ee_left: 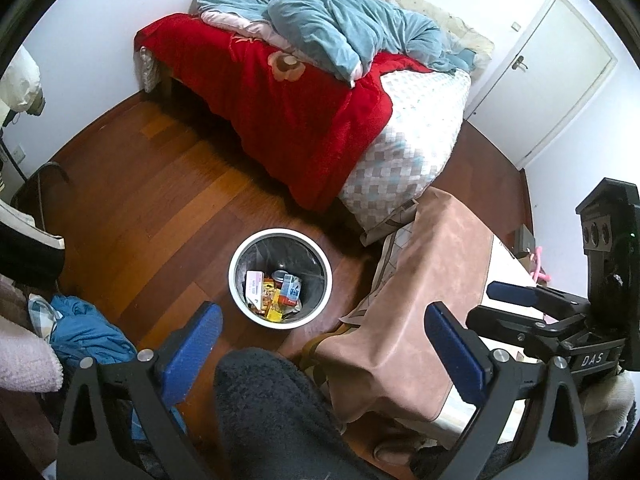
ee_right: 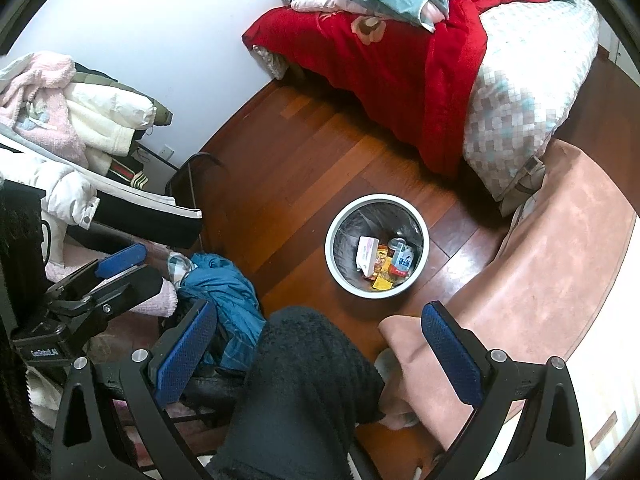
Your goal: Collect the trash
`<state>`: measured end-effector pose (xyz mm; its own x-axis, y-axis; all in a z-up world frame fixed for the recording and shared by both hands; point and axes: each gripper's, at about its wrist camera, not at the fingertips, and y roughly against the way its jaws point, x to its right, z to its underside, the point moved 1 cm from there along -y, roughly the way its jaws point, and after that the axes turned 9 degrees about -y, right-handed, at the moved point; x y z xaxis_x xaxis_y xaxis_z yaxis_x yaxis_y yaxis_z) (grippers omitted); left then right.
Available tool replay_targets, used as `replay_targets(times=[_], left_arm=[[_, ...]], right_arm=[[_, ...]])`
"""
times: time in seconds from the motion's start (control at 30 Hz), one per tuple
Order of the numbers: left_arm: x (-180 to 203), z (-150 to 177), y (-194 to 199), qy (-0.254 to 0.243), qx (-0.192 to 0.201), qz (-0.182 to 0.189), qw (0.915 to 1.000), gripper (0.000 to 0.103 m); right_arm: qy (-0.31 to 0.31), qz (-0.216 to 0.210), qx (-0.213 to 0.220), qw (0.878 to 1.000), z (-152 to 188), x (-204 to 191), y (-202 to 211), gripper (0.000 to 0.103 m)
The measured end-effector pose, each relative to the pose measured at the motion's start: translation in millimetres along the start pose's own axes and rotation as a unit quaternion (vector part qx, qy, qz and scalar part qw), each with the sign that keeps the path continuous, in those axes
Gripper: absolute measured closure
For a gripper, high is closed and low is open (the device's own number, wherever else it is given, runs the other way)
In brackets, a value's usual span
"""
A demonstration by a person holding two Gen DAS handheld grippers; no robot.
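A white round trash bin [ee_left: 236, 276] stands on the wooden floor, lined with a dark bag. It holds several pieces of trash [ee_left: 274, 290]: a pink-white box, a can, yellow and blue wrappers. It also shows in the right wrist view [ee_right: 334, 240] with the trash [ee_right: 384, 258] inside. My left gripper [ee_left: 324, 344] is open and empty, held high above the floor, nearer than the bin. My right gripper [ee_right: 320, 344] is open and empty too. The right gripper shows at the right edge of the left view [ee_left: 516, 300]; the left gripper shows at the left of the right view [ee_right: 120, 264].
A bed [ee_left: 416, 128] with a red blanket and blue quilt lies beyond the bin. A table with a pink-brown cloth [ee_left: 424, 288] is at the right. Piled clothes [ee_right: 72, 120] and a blue garment [ee_right: 224, 288] are at the left. My dark-trousered knee [ee_right: 304, 392] fills the foreground. A white door [ee_left: 552, 72] is far right.
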<state>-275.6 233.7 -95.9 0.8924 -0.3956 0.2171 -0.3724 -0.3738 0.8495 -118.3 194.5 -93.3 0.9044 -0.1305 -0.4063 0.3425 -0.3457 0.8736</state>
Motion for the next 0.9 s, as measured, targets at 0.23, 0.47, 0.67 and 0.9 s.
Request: replay_targets(times=[0.23,0.47,0.67,0.9], left_arm=[[0.4,1.8,-0.4,0.002,0.0,-0.001,1.0,0.0],[0.9,1.9,-0.9,0.003,-0.001,-0.002,1.0,0.0],[0.5,2.3,-1.1,0.002,-0.001,-0.002,1.0,0.0],[1.4,3.4,-1.3,0.003,0.0,-0.001,1.0,0.0]], right_arm=[[0.001,0.004,-0.002,1.0,-0.1,1.9,-2.0,0.0],[0.0,0.001,-0.003,1.0,-0.8,3.2,-1.8,0.0],[0.0,0.003,-0.003,1.0,-2.0,4.3,-1.3,0.0],[-0.001,0.003,-0.003,1.0,-2.5,2.6,-1.7,0.0]])
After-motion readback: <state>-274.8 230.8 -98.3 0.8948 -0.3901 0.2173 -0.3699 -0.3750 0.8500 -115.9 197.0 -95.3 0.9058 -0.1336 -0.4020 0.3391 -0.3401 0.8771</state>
